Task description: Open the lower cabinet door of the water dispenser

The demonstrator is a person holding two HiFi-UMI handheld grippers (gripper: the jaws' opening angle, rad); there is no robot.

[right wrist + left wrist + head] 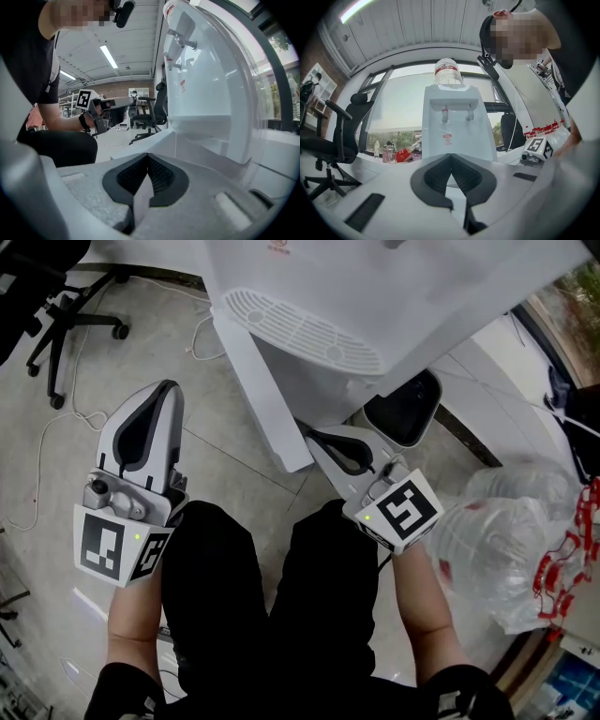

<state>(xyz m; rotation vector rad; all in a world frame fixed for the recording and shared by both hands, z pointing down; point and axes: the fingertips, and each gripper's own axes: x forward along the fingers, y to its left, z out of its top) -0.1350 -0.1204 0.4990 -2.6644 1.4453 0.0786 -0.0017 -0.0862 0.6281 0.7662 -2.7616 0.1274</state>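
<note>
The lower cabinet door (258,390) of the water dispenser (394,296) is standing open, a white panel angled out from the front of the cabinet towards the person, below the dispenser's slotted drip tray (300,329). Its near corner is right at the tip of the right gripper (314,439). That gripper is clenched on it: in the right gripper view a thin white edge of the door sits pinched between the dark ribbed pads, and the dispenser's curved white body rises just to the right.

Over to the left gripper (169,387), held well to the left of the door and clear of it. Its jaws are closed tip to tip with nothing between them. From the left gripper view the dispenser faces it square on, two taps (445,113) on the front and a clear water bottle (448,72) on top.

The person's knees in black trousers (272,615) fill the near middle of the head view, a gripper on either side. Just right of the dispenser, on the floor, a black bin with a white rim (408,409) stands beside the cabinet. Further right and nearer lie crumpled clear plastic bags (506,549). Far left there's the wheeled base of a black office chair (66,320), and thin white cables (56,427) trail across the grey tiled floor (225,474).
</note>
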